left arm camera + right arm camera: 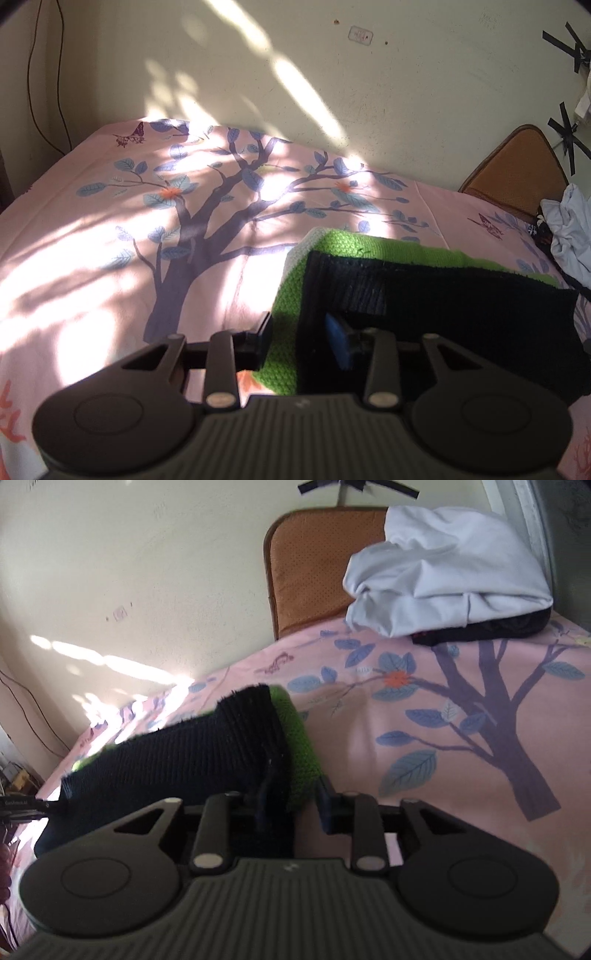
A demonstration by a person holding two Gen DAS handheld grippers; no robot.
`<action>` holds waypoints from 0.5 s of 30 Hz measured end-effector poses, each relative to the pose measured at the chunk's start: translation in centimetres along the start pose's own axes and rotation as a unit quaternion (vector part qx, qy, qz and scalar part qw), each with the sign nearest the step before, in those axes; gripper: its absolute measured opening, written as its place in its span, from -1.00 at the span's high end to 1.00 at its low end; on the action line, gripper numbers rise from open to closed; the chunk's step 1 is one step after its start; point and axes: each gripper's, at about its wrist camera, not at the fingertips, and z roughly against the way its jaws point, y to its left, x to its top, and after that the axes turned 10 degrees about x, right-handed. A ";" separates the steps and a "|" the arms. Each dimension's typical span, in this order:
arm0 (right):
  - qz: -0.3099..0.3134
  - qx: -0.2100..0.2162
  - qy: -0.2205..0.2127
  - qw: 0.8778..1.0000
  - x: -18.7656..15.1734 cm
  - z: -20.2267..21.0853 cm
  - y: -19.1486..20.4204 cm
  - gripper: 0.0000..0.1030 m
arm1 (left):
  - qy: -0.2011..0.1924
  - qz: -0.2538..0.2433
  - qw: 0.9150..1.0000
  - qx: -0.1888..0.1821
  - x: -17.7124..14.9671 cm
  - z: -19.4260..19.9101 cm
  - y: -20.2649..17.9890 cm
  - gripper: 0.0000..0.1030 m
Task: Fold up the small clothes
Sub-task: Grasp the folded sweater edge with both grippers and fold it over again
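Note:
A knitted garment, green (369, 251) underneath with a black ribbed layer (443, 295) on top, lies on the pink bedsheet (110, 240). My left gripper (301, 338) is shut on its near left corner, green and black knit filling the space between the dark finger and the blue pad (338, 343). In the right wrist view the same garment (207, 753) stretches away to the left. My right gripper (293, 805) is shut on its near right end, where the black rib and the green edge (299, 746) bunch between the fingers.
A heap of white cloth (443, 572) rests on a dark garment (480, 629) at the head of the bed, against a brown padded board (310, 568). The wall runs close behind the bed. Cables (33, 74) hang at the far left corner.

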 end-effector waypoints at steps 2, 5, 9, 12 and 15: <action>-0.028 0.023 -0.023 0.999 0.7 1.2 -0.7 0.07 | -0.034 0.019 0.999 0.003 0.4 2.1 0.6 0.36; -0.072 0.016 -0.018 0.997 1.1 1.5 -1.8 0.01 | -0.064 0.043 0.997 -0.017 1.5 4.0 0.3 0.35; -0.109 0.012 0.014 0.994 0.7 -0.1 -3.0 0.01 | -0.058 0.002 0.996 -0.071 2.4 3.9 -3.9 0.38; -0.094 0.010 0.015 0.995 0.4 -0.8 -2.3 -0.03 | -0.030 -0.029 0.993 -0.113 2.1 2.3 -7.8 0.39; -0.080 0.014 0.019 0.996 0.3 -1.8 -1.5 -0.03 | -0.006 -0.053 0.990 -0.134 1.3 0.2 -10.9 0.41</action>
